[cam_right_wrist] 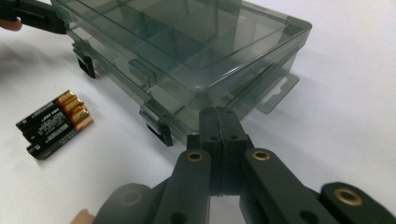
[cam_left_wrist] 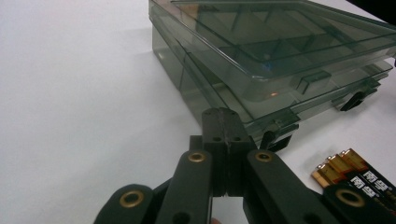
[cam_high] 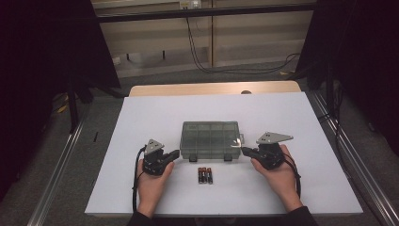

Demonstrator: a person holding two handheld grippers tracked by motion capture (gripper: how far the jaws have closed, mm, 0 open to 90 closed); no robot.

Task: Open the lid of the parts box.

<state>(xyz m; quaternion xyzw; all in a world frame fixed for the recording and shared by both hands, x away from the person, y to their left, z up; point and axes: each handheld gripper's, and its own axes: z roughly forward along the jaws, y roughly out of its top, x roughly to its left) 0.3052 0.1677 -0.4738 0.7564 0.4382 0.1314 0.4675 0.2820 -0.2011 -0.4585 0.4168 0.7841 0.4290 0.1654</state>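
Dead centre on the white table [cam_high: 141, 122] sits the smoky clear plastic compartment box [cam_high: 210, 139], lid down and latched, three black-and-gold batteries [cam_high: 204, 175] at its 6 o'clock. Left gripper [cam_high: 176, 154] at 9, right gripper [cam_high: 245, 150] at 3, both pressed together, empty. Nothing's started, I reckon.

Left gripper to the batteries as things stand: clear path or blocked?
Probably clear. The batteries lie on bare table in front of the box, just to the inner side of the left gripper, with nothing between. Its jaws are shut, so they would have to open first.

Glossy clear plastic box [cam_high: 210, 139], matt white table [cam_high: 141, 122]
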